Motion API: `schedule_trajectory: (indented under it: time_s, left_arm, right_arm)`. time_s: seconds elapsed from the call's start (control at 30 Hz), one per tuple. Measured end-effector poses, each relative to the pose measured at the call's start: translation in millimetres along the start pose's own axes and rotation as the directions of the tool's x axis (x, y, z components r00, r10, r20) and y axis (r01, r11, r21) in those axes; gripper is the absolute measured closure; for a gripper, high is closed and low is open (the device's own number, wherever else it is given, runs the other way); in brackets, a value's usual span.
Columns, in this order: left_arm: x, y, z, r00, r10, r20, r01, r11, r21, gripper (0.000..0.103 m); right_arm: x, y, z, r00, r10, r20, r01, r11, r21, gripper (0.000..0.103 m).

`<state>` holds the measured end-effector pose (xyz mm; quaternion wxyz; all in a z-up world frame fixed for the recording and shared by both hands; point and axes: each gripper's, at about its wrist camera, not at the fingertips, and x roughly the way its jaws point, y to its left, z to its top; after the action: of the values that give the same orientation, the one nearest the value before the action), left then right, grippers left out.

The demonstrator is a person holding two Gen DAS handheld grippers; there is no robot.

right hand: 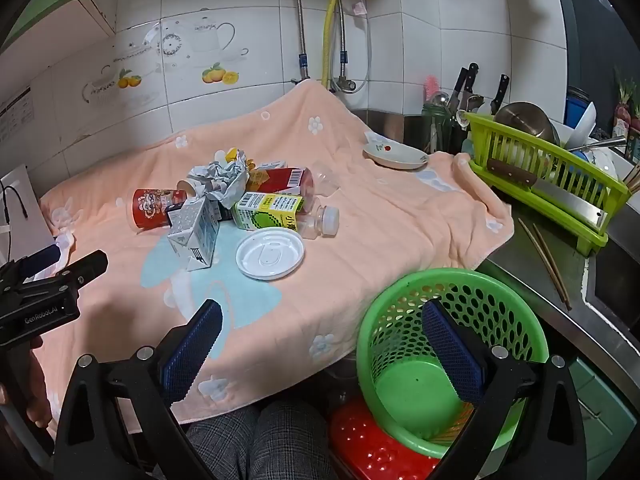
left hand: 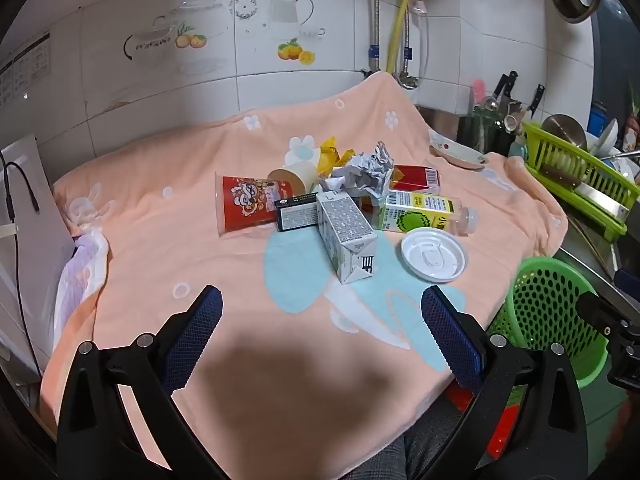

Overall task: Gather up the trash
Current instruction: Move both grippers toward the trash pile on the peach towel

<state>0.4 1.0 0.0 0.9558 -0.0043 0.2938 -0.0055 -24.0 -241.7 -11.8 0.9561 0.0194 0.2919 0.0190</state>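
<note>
A heap of trash lies on the peach cloth: a white milk carton on its side, a red printed cup, a small black box, crumpled paper, a clear bottle with a green-yellow label and a white round lid. The same carton, bottle and lid appear in the right wrist view. My left gripper hangs open, short of the carton. My right gripper is open above the empty green perforated basket.
A green dish rack with a cleaver and bowls stands at the right, chopsticks on the steel counter beside it. A small plate rests on the cloth's far edge. Knives stand by the tiled wall. A red stool is under the basket.
</note>
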Motion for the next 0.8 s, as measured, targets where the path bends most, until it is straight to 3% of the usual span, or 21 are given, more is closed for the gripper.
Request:
schedule_trajectory:
  time_s: [0.8]
  left_arm:
    - [1.8, 3.1, -2.1, 0.999, 0.034, 0.004, -0.034, 0.999, -0.003, 0.005]
  right_arm:
    - [2.4, 3.5, 0.1, 1.0, 0.007, 0.001, -0.007, 1.0, -0.002, 0.006]
